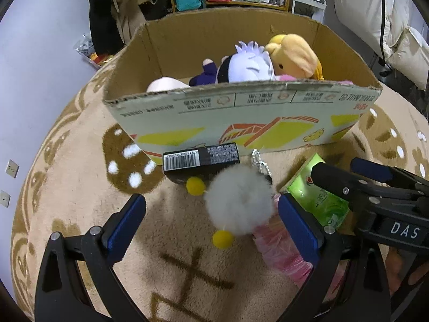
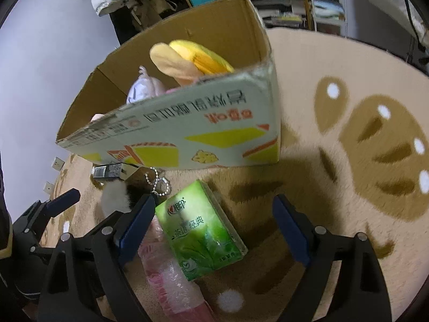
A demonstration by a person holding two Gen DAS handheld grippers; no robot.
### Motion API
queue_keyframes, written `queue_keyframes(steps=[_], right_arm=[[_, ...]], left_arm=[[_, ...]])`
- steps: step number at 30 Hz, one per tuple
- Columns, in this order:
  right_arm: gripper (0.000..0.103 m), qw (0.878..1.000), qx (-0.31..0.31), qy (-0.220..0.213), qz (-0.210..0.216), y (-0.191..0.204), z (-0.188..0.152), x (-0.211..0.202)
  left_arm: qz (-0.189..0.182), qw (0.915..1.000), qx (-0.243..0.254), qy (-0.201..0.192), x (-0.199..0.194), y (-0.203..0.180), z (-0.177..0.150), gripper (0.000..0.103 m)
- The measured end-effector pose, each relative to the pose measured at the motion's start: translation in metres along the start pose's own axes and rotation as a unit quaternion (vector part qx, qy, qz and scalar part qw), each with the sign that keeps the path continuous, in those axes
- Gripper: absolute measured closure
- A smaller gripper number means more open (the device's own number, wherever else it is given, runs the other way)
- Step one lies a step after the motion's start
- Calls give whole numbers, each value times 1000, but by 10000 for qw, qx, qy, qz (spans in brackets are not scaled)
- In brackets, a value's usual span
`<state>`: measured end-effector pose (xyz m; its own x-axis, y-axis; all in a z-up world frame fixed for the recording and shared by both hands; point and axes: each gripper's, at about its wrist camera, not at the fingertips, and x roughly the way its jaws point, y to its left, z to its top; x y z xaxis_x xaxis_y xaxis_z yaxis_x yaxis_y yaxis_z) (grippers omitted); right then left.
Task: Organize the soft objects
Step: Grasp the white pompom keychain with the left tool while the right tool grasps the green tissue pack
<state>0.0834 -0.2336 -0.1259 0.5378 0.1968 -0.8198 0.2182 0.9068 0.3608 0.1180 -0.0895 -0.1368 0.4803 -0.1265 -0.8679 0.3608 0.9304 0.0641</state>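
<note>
Grey pompom (image 1: 239,199) between spread left gripper (image 1: 211,224)

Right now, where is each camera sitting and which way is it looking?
Left wrist view: on the left gripper, low over the rug, facing the grey fluffy pompom toy and the open cardboard box; its open fingers and the right gripper show.
Right wrist view: on the right gripper, facing the green tissue pack and the box's corner; its open fingers show, with the left gripper at the left edge.
Both share the box, pompom and tissue pack.
</note>
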Motion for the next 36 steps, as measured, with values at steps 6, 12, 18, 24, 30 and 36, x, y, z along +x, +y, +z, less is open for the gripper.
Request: queue_keyframes(steps=[6, 12, 18, 24, 30, 36], right_arm=[[10, 9998, 58, 176, 113, -2, 1, 10], [10, 9997, -52, 206, 86, 1, -1, 17], [10, 9996, -89, 255, 125, 1, 0, 21], [12, 9990, -202, 377, 128, 9, 0, 27], [13, 9981, -339, 489, 165, 22, -5, 33], [14, 9967, -471, 611, 263, 21, -9, 33]], left_arm=[[-23, 9999, 23, 113, 13, 0, -1, 5], [-37, 9995, -34, 304, 27, 3, -2, 5], [-52, 9997, -51, 228, 29, 8, -1, 5], [-91, 9998, 105, 117, 25, 3, 2, 16], [-330, 9991, 174, 191, 25, 0, -1, 37], [-500, 9982, 274, 210, 19, -8, -7, 60]])
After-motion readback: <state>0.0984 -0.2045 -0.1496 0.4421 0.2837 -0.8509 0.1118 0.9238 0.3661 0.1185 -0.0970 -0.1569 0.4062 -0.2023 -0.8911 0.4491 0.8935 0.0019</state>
